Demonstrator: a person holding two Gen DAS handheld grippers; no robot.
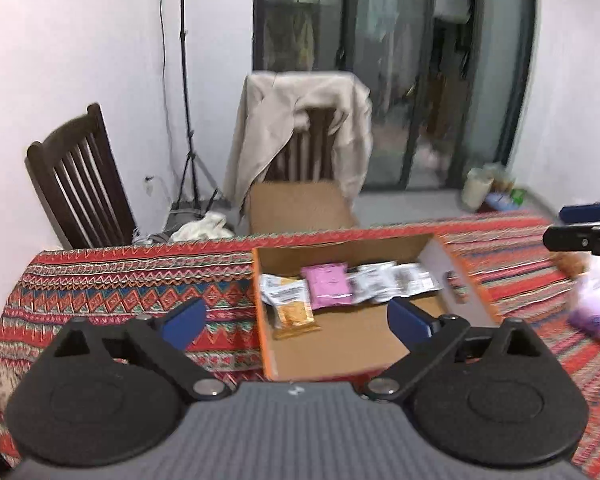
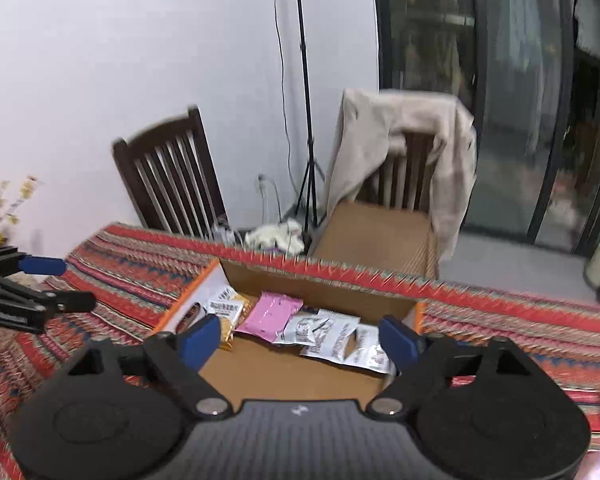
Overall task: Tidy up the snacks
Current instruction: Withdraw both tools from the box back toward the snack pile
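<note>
Ahead of both empty, spread grippers lies the shallow orange-edged cardboard box (image 1: pixel 364 344), packets rowed along its far wall. Loose purplish-white snack bags (image 1: pixel 596 308) sit rightward, nearer the right gripper (image 2: pixel 300 340) than the left gripper (image 1: pixel 296 316)

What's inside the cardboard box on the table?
The cardboard box holds a pink packet, an orange packet and several white packets in a row along its far wall. Anything beneath them is hidden.
</note>
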